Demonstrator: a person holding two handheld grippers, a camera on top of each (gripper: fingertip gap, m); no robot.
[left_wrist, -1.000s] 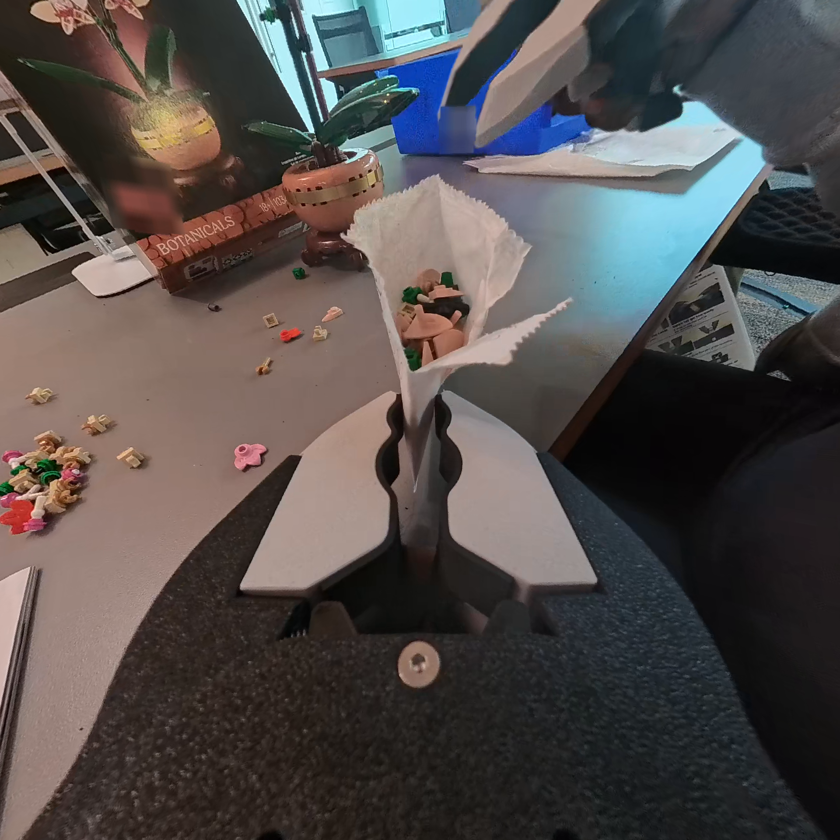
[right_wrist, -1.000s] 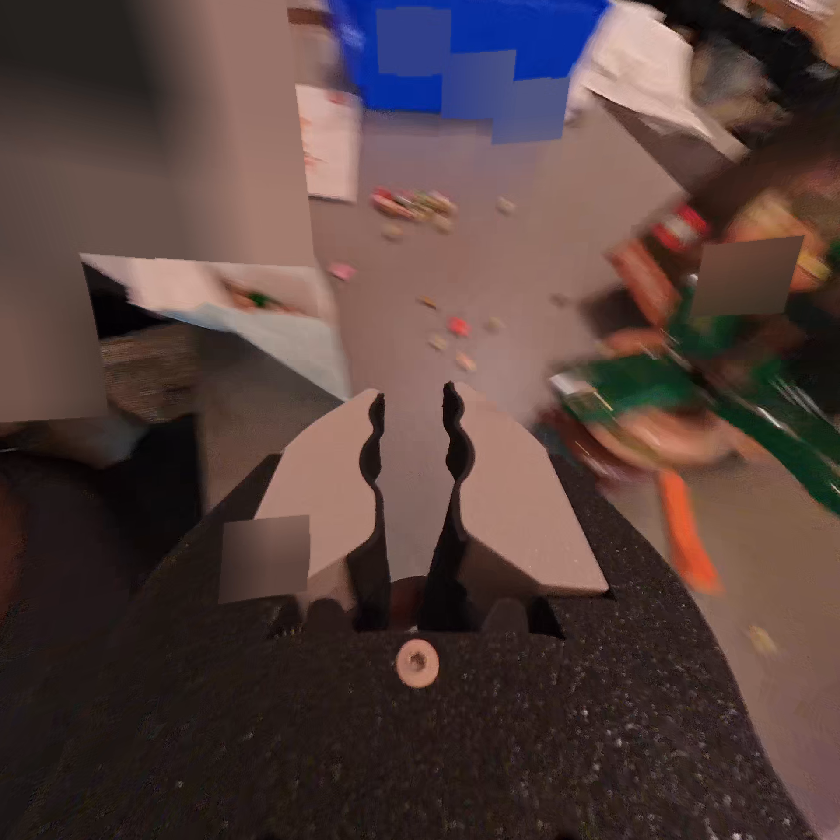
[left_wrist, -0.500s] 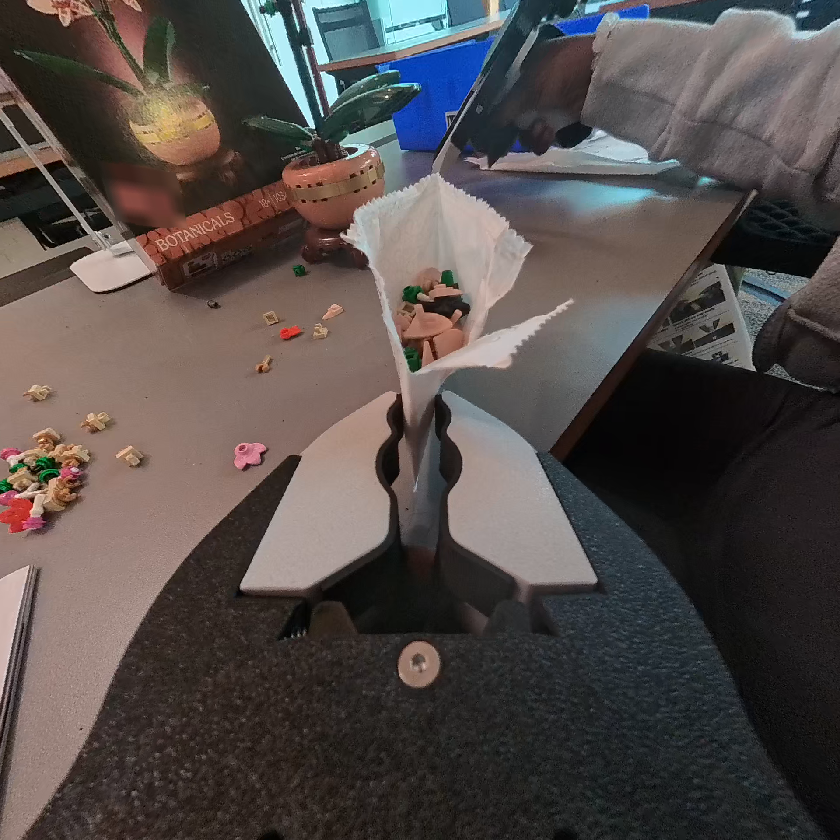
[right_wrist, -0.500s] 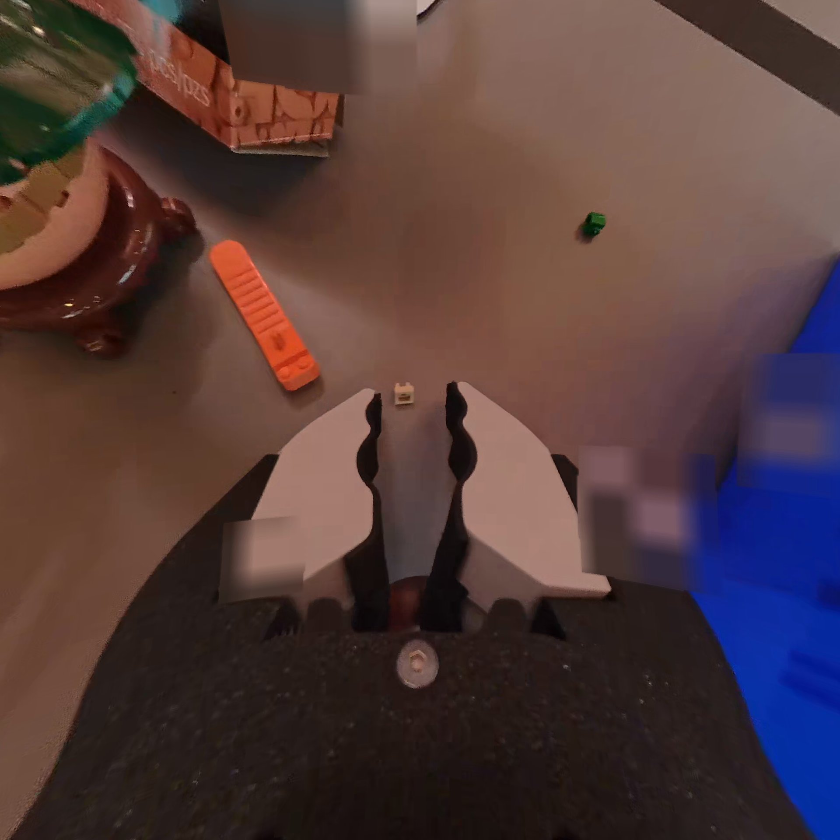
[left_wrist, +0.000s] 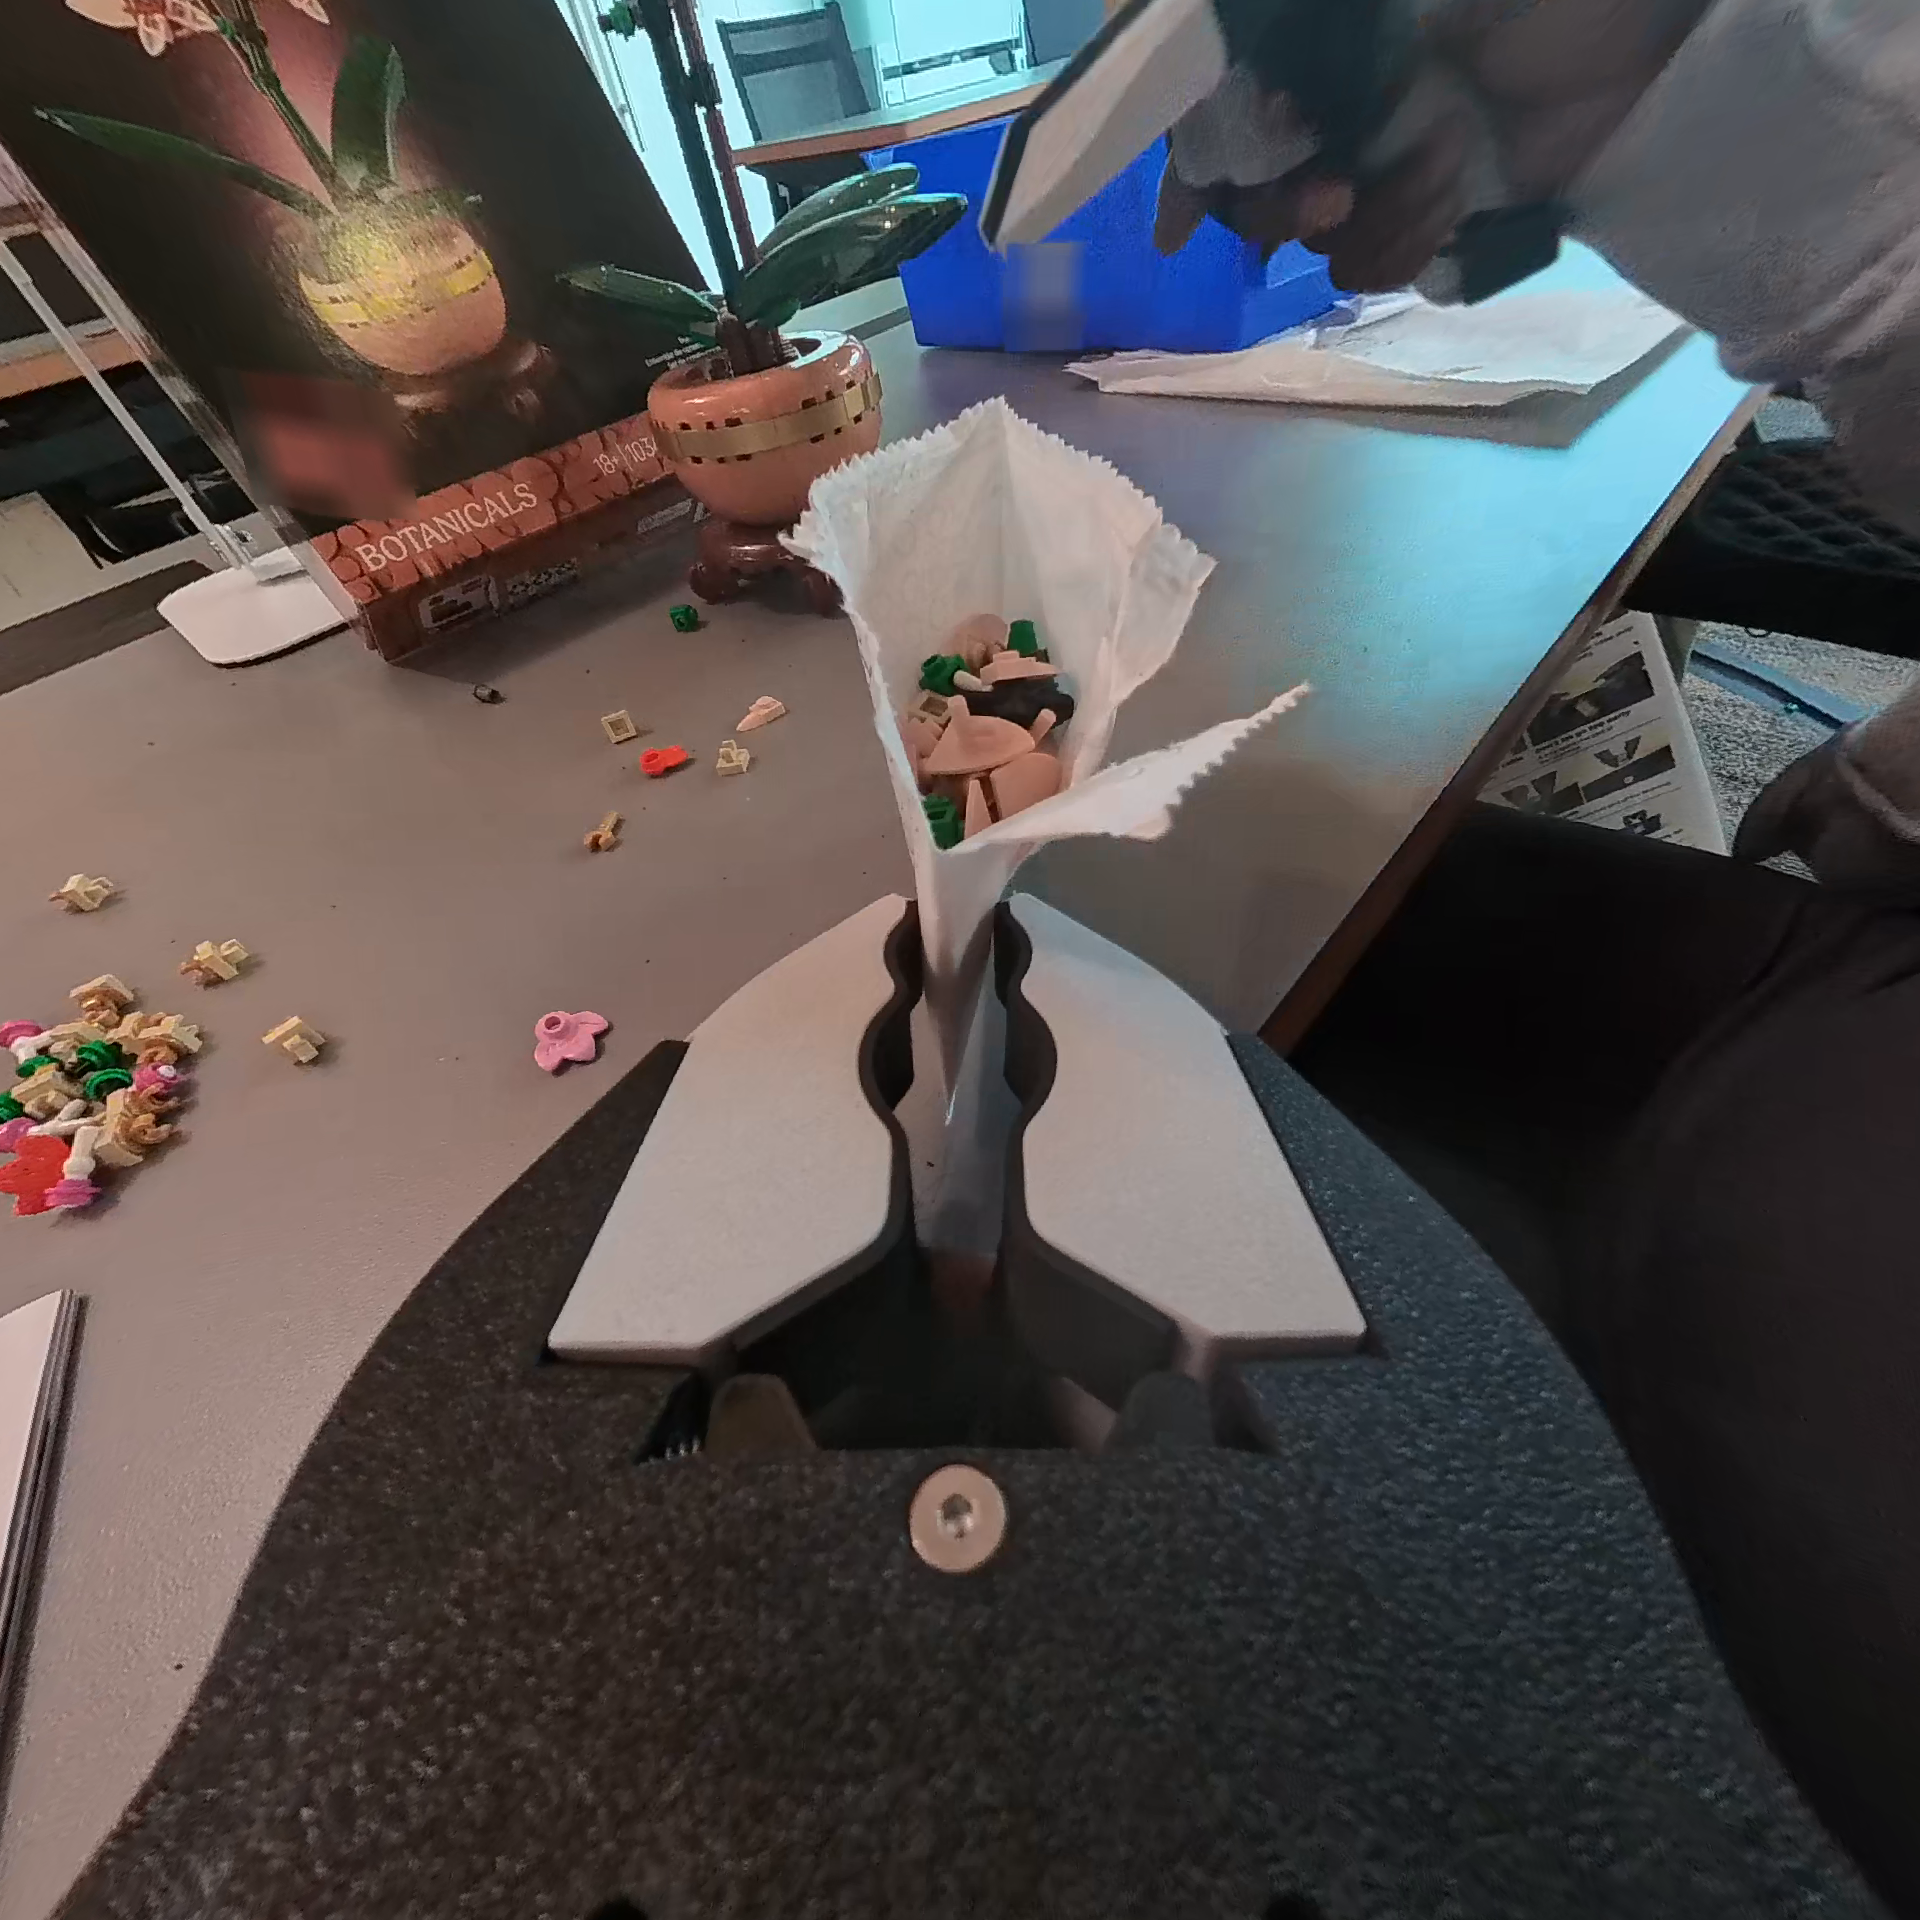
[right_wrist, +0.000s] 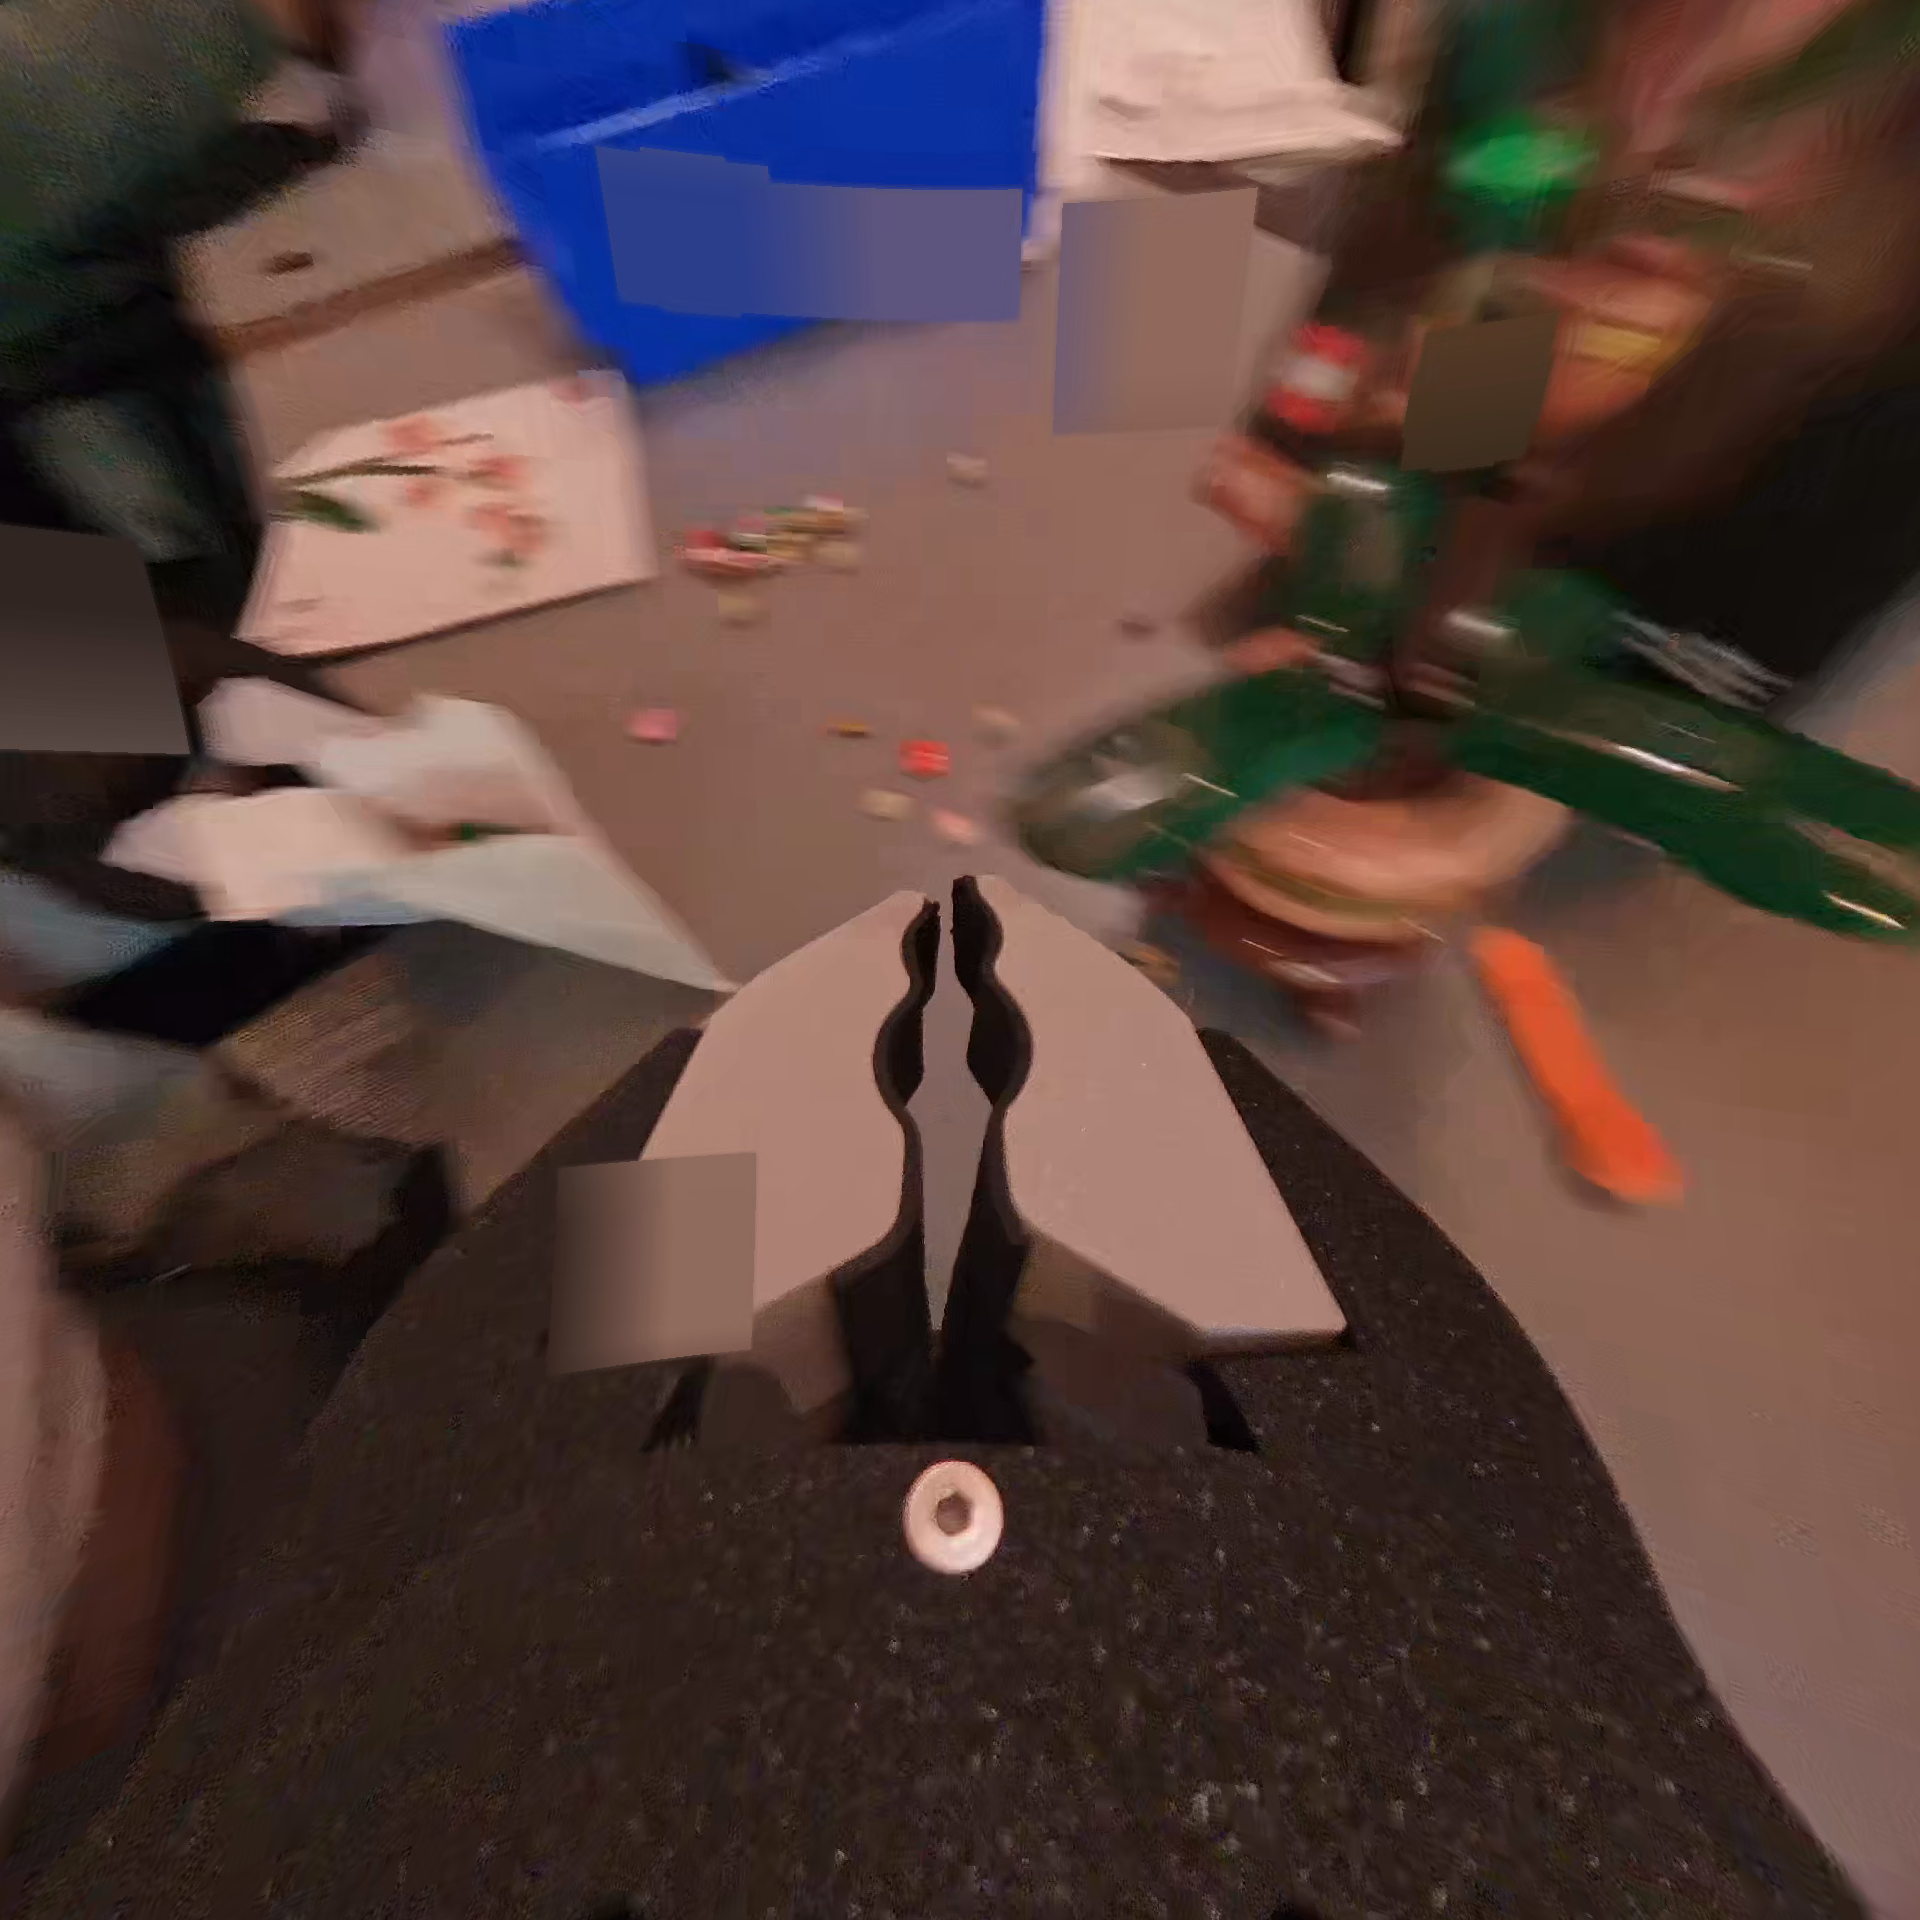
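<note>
The left tool (left_wrist: 954, 920) pinches the bottom of one white paper bag (left_wrist: 1003, 540), its jaws pressed onto the twisted paper. The bag opens upward at twelve o'clock and holds a small heap of tan, green and dark toy pieces (left_wrist: 982, 732). On the grey bench (left_wrist: 416, 883), at nine o'clock, lies one pile of mixed pieces (left_wrist: 78, 1096), with about ten loose ones scattered toward eleven. Farther off stand one brick-built potted plant (left_wrist: 769, 426), one picture box (left_wrist: 343, 260) and one blue bin (left_wrist: 1101, 281). The right tool (right_wrist: 947, 894) hangs above the bench, jaws nearly pressed together; blur hides whether anything small sits between the tips. One orange strip (right_wrist: 1574, 1075) lies at two o'clock.
</note>
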